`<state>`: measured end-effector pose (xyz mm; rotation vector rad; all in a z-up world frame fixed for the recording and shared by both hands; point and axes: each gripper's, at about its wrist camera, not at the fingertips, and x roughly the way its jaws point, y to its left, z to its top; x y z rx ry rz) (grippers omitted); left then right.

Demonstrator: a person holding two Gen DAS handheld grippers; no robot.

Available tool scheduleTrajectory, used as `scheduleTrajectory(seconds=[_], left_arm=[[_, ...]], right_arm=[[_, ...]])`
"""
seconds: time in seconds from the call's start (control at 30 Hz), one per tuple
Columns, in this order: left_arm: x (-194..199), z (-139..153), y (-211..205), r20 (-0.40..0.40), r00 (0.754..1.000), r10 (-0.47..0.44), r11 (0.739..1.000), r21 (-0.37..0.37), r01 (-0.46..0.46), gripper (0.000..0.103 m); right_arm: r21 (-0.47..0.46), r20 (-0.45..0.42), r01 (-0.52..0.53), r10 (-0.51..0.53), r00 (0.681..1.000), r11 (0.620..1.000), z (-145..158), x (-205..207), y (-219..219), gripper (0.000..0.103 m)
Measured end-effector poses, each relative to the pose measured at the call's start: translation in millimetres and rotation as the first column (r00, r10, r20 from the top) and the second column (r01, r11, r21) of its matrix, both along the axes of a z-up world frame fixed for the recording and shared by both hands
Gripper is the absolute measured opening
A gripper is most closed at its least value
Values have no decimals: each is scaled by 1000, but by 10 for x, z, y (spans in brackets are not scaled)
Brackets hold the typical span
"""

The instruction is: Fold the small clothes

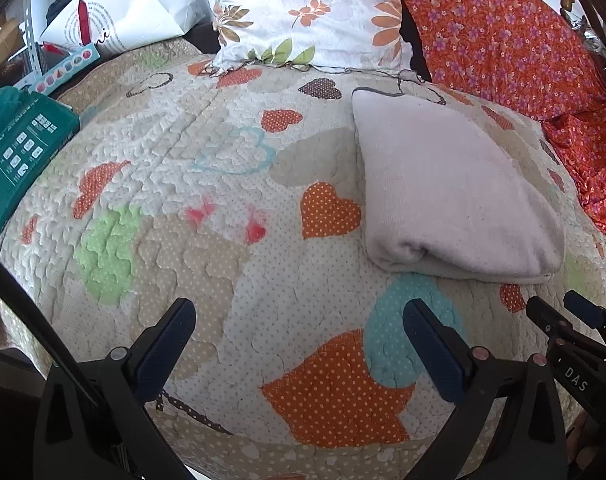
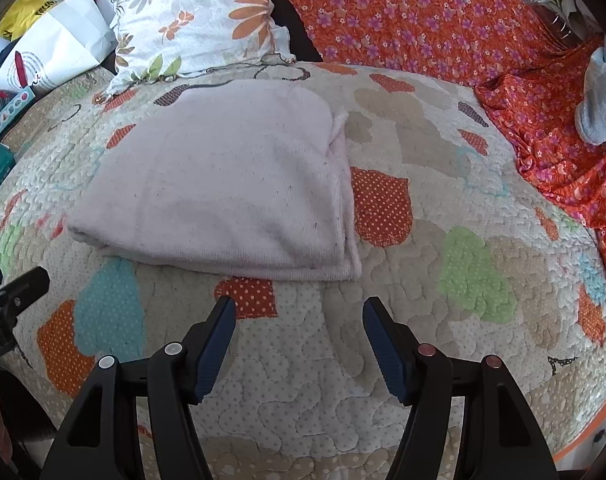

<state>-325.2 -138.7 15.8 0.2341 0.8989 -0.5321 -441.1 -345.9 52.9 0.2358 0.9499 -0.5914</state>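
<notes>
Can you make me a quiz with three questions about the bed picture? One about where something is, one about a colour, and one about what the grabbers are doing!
1. Where does the folded cloth lie?
A. on the heart-pattern quilt
B. on the floral pillow
C. inside the white paper bag

2. What colour is the folded cloth?
A. dark green
B. pale pinkish white
C. bright yellow

3. What are the left gripper and right gripper doing?
A. both are squeezing the cloth
B. one is holding the pillow
C. both are open and hold nothing

Answers: 1 A, the cloth rests flat on the quilt, in front of the pillow. 2 B, it looks pale pinkish white in both views. 3 C, each gripper's jaws stand wide apart over bare quilt, short of the cloth.
</notes>
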Motion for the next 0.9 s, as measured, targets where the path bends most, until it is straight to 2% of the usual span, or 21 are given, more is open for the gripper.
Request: scheduleTrajectory(seconds=[0.47, 0.9], left_arm=[[32, -35, 20, 10, 1000, 16, 1000, 12, -17, 103], [27, -49, 8, 28, 999, 17, 1000, 25, -18, 103]], right_arm=[[-48, -93, 17, -21, 995, 999, -79, 25, 19, 72], [-143, -121, 15, -33, 992, 990, -34, 33, 85, 73]])
